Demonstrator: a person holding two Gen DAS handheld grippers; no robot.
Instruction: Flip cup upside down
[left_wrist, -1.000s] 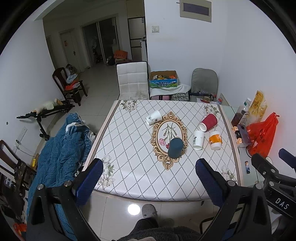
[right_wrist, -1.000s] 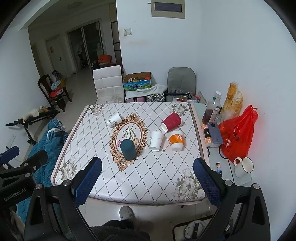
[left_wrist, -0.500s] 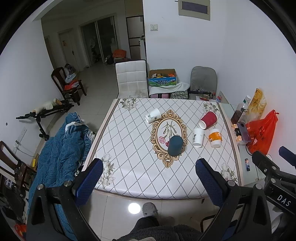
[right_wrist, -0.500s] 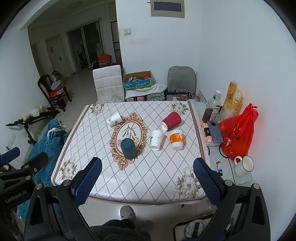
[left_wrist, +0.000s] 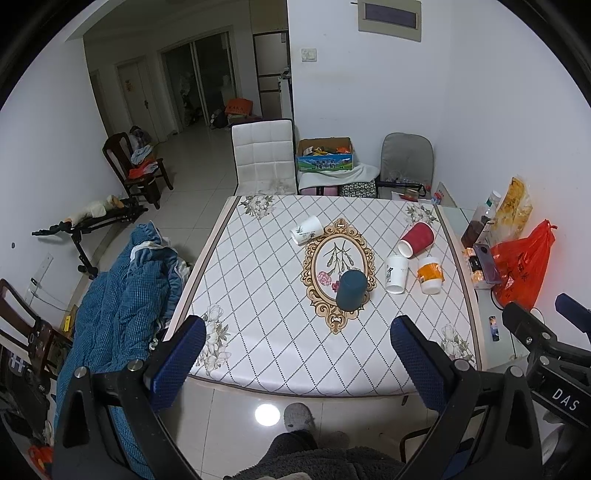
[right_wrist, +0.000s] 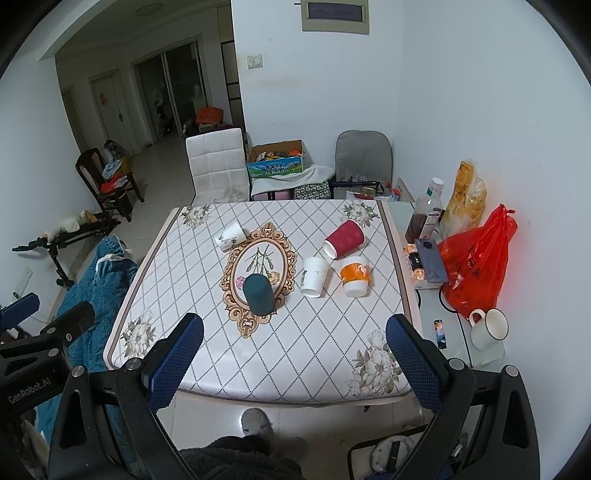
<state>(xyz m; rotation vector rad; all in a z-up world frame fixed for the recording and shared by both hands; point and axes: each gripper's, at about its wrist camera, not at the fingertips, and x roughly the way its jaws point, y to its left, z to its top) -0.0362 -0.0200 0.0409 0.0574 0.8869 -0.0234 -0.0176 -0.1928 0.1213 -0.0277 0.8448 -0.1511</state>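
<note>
Several cups are on the quilted table (left_wrist: 258, 295) (right_wrist: 314, 350). A dark teal cup (left_wrist: 351, 290) (right_wrist: 258, 294) stands upside down on the oval motif. A white cup (left_wrist: 396, 274) (right_wrist: 314, 277) and an orange-banded cup (left_wrist: 430, 275) (right_wrist: 355, 277) stand upside down to its right. A red cup (left_wrist: 416, 239) (right_wrist: 345, 238) and a white printed cup (left_wrist: 306, 229) (right_wrist: 229, 236) lie on their sides. My left gripper (left_wrist: 295, 365) and right gripper (right_wrist: 293, 363) are open and empty, held well back above the table's near edge.
A blue blanket (left_wrist: 122, 295) is heaped left of the table. A side shelf at the right holds a red bag (right_wrist: 476, 258), bottles, a phone and a white mug (right_wrist: 487, 328). A white chair (left_wrist: 264, 158) and grey chair (left_wrist: 406, 158) stand behind the table.
Both grippers have drawn back and risen slightly, so the table looks smaller and farther. The cups have not moved.
</note>
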